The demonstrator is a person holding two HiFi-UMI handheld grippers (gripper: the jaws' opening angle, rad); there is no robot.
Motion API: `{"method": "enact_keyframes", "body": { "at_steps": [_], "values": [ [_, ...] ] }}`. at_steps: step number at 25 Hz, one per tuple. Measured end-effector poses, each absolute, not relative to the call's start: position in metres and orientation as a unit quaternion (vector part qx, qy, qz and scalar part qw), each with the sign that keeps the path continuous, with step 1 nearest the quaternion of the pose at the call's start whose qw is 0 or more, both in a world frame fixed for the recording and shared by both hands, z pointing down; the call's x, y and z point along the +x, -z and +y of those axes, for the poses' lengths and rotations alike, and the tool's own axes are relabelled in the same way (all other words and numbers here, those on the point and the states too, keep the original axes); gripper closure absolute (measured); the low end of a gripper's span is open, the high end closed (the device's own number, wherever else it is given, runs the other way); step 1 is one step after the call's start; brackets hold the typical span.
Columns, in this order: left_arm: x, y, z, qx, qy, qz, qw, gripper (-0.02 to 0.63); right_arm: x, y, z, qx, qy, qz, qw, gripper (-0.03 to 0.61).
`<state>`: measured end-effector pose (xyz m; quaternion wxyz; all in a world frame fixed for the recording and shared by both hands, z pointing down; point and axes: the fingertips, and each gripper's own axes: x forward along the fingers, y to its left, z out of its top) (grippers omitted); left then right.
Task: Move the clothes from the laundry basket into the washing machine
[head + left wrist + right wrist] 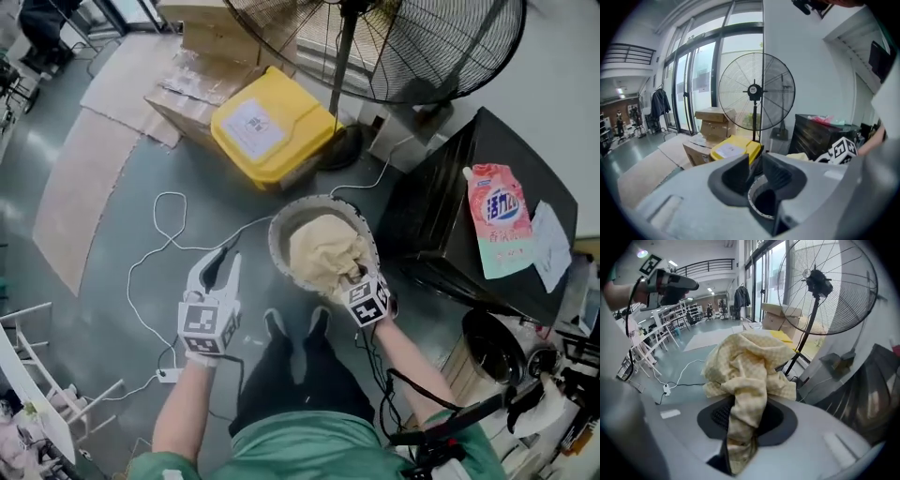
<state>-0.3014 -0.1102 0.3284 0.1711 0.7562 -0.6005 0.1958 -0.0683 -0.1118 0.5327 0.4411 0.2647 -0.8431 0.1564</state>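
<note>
A pale yellow checked cloth [323, 248] hangs bunched from my right gripper [356, 277], just above the round grey laundry basket [278, 228] on the floor. In the right gripper view the cloth [745, 366] spills out from between the jaws of the right gripper [743, 416], which are shut on it. My left gripper [225, 258] is held up to the left of the basket, apart from it. Its jaws [757, 166] stand a little apart with nothing between them, and the basket rim [754, 208] shows below them. A black box-like appliance [450, 202] stands right of the basket.
A big standing fan [375, 47] rises behind the basket, next to a yellow bin [267, 127] and cardboard boxes [192, 84]. A white cable [169, 244] loops over the floor at the left. A pink detergent pouch [502, 220] lies on the black appliance. A white rack [37, 375] stands at the lower left.
</note>
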Motion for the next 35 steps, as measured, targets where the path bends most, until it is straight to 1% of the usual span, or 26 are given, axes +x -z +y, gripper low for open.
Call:
{"method": "enact_keyframes", "body": {
  "at_steps": [8,15,28,35],
  "values": [
    [-0.273,-0.263,-0.105,0.752,-0.163,-0.617,0.165,0.531,-0.039,-0.427,-0.113,0.310,-0.147,-0.852,0.395,0.477],
    [-0.258,-0.226,-0.114,0.769,-0.140,-0.606,0.147,0.534,-0.021,-0.361,-0.115,0.350,-0.133,-0.853,0.364,0.477],
    [-0.229,-0.208,-0.135,0.841,-0.149,-0.508,0.117,0.535,-0.007,-0.292,-0.095,0.467,-0.136,-0.819,0.305,0.479],
    [-0.192,-0.208,-0.129,0.885,-0.147,-0.429,0.106,0.535,0.022,-0.277,-0.046,0.547,-0.153,-0.772,0.285,0.479]
  ]
}}
